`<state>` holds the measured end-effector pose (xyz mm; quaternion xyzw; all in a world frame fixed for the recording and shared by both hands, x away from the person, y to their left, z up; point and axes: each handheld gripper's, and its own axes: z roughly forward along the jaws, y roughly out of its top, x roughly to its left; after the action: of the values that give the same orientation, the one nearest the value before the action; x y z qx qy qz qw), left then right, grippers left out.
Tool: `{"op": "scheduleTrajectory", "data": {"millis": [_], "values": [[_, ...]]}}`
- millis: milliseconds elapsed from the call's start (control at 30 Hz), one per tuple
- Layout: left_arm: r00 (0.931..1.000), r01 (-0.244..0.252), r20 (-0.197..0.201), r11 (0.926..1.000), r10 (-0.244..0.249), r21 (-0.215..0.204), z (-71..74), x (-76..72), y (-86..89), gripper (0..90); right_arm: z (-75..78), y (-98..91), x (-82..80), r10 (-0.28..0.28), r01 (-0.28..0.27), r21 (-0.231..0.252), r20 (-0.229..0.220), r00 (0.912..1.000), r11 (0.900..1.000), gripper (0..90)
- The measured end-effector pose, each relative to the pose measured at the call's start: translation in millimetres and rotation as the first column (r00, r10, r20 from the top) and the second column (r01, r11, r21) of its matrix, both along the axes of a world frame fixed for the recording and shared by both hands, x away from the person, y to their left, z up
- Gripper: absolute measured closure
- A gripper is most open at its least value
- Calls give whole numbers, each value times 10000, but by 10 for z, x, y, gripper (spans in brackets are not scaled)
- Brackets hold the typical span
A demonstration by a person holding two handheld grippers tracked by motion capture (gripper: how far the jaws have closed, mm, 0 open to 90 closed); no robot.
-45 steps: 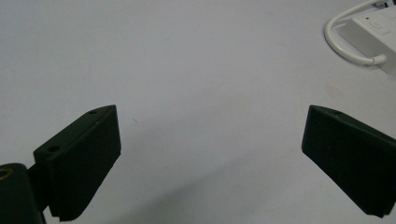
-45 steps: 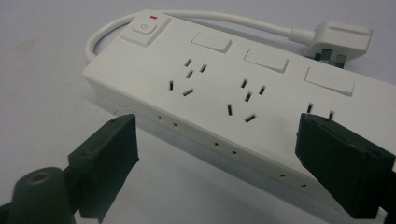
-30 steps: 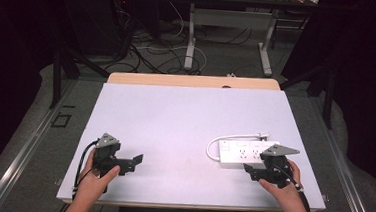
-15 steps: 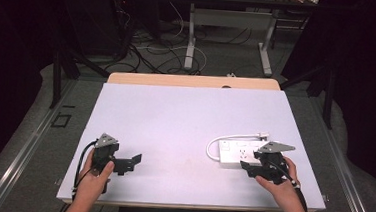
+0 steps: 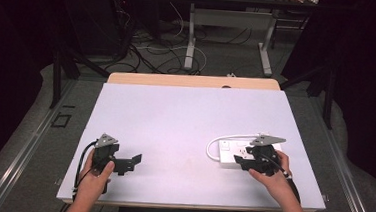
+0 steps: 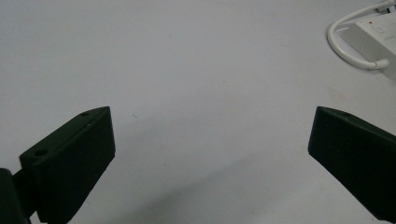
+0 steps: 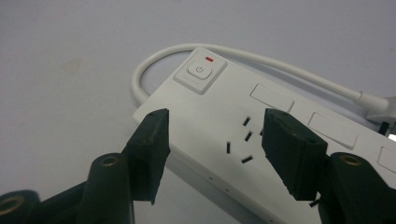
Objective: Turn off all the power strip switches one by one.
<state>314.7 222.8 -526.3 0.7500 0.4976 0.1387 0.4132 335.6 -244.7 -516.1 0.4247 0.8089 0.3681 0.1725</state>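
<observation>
A white power strip (image 5: 226,154) lies on the right of the white table top (image 5: 185,111), its cable (image 5: 214,143) looped at the left end. In the right gripper view the power strip (image 7: 219,116) shows a power button (image 7: 199,71) with a red light (image 7: 209,59) and socket slots. My right gripper (image 5: 239,162) hovers just over the strip, open, its jaws either side of the socket slots (image 7: 215,135). My left gripper (image 5: 134,161) is at the front left, open (image 6: 212,135), with bare table between its jaws. The power strip (image 6: 373,37) lies far off ahead of it.
A wooden table edge (image 5: 192,81) runs behind the white top. Beyond it are table legs (image 5: 192,36) and loose cables (image 5: 150,48) on the floor. A metal rail (image 5: 28,145) runs along the table's left side.
My right gripper has crept left and a little farther onto the power strip. The left gripper has barely shifted.
</observation>
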Motion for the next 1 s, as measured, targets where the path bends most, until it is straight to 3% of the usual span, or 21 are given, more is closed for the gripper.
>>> {"op": "scheduleTrajectory", "data": {"millis": [433,633,1000], "values": [[9997,112,-201,9999,-111,44,1,6,17,7,11,178,170,-229,233,189,-183,9996,9996,510],[9998,87,-179,9999,-86,74,2,4,24,8,52,285,268,-264,260,-157,-272,9993,9995,520],[9999,44,-145,10000,-43,56,-9,8,36,9,52,399,426,-193,168,-412,-609,9980,9990,622]]}}
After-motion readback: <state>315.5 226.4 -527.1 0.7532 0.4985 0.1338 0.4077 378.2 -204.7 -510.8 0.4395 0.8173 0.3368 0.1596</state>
